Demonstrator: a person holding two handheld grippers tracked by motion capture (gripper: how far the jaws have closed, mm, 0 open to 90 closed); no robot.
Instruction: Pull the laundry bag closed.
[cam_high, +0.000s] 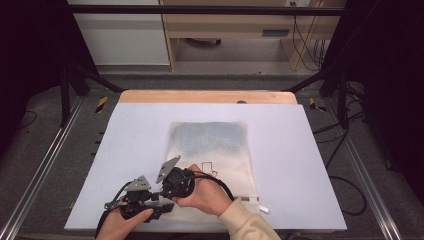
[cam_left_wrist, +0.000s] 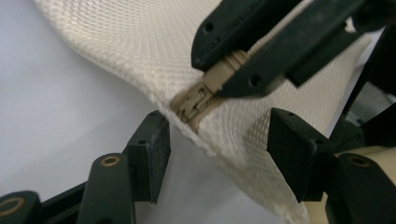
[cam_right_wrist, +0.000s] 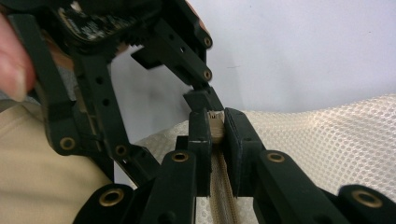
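Observation:
A cream mesh zipper bag (cam_high: 215, 145) lies flat on the pale mat, with bluish contents showing through its far half. At the bag's near left corner my right gripper (cam_right_wrist: 215, 128) is shut on the beige zipper pull (cam_right_wrist: 215, 122); the zipper tape (cam_right_wrist: 219, 186) runs back between its jaws. In the left gripper view the slider (cam_left_wrist: 194, 102) sits on the raised bag edge just below the right gripper (cam_left_wrist: 224, 74). My left gripper (cam_left_wrist: 219, 154) is open, its pads on either side of that fabric edge and clear of it. Both hands meet at the front left (cam_high: 165, 200).
The mat (cam_high: 125, 150) covers a wooden table whose far edge (cam_high: 205, 96) shows at the back. A small white tag (cam_high: 263, 209) lies by the bag's near right corner. Black frame struts (cam_high: 75, 80) and floor rails flank the table.

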